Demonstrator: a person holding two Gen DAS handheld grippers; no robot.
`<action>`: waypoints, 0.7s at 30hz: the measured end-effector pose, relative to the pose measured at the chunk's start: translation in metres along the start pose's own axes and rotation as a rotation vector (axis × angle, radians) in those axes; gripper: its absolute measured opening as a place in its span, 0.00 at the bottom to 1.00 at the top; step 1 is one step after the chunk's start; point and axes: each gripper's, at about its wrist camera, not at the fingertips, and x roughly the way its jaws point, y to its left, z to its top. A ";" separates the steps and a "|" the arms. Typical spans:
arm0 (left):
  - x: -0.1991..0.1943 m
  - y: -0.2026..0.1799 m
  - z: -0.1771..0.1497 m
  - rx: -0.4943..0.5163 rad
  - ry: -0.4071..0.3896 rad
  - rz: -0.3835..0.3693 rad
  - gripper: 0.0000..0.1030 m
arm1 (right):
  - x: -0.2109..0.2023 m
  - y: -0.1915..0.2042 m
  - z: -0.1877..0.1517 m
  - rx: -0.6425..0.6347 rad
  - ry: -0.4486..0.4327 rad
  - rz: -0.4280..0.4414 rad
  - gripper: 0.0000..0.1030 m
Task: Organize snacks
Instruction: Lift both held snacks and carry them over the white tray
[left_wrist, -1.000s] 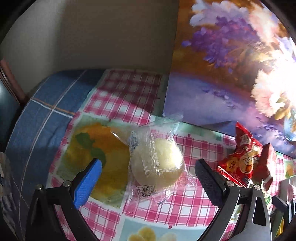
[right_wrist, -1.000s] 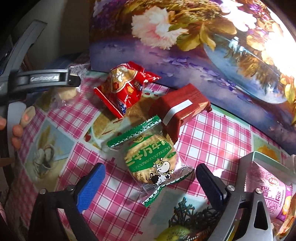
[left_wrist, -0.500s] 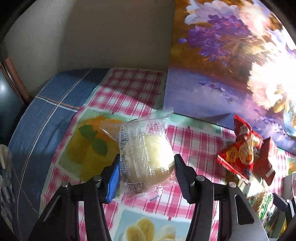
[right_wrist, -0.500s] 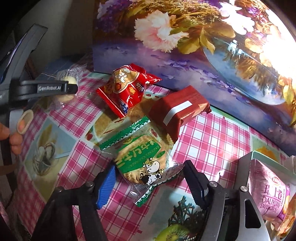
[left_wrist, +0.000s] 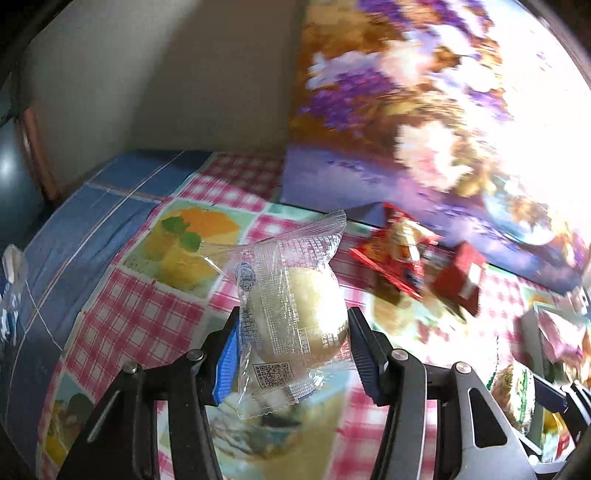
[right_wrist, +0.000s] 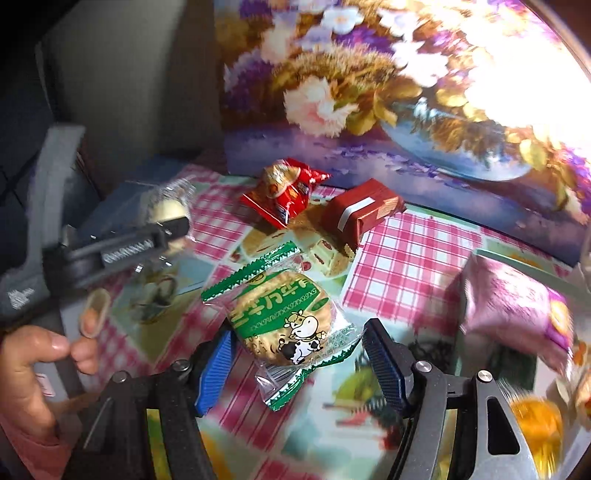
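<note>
My left gripper (left_wrist: 291, 343) is shut on a pale round bun in a clear wrapper (left_wrist: 295, 314) and holds it above the checked tablecloth (left_wrist: 147, 314). The right wrist view shows that bun (right_wrist: 166, 206) at the left, in the left gripper (right_wrist: 162, 229). My right gripper (right_wrist: 295, 350) is shut on a green biscuit packet with a cow on it (right_wrist: 284, 317), its pads pressing the wrapper's edges, just clear of the cloth. That biscuit packet (left_wrist: 513, 391) also shows at the lower right of the left wrist view.
A red snack bag (right_wrist: 284, 192) and a dark red box (right_wrist: 358, 210) lie by the flower painting (right_wrist: 369, 110) at the back. At the right, a tray (right_wrist: 517, 258) holds a pink bag (right_wrist: 513, 306). A blue cloth (left_wrist: 74, 229) covers the left end. A person's hand (right_wrist: 29, 369) grips the left tool.
Both grippers went from wide open to shut on their packets. Both then rose a little and moved right, toward the tray, carrying the bun and the biscuit packet.
</note>
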 end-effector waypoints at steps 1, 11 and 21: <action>-0.006 -0.005 0.000 0.013 -0.008 -0.007 0.55 | -0.009 -0.002 -0.002 0.008 -0.015 0.007 0.70; -0.064 -0.064 -0.019 0.137 -0.109 -0.086 0.55 | -0.082 -0.047 -0.015 0.087 -0.181 -0.084 0.70; -0.099 -0.162 -0.040 0.369 -0.134 -0.213 0.55 | -0.133 -0.128 -0.059 0.236 -0.227 -0.289 0.70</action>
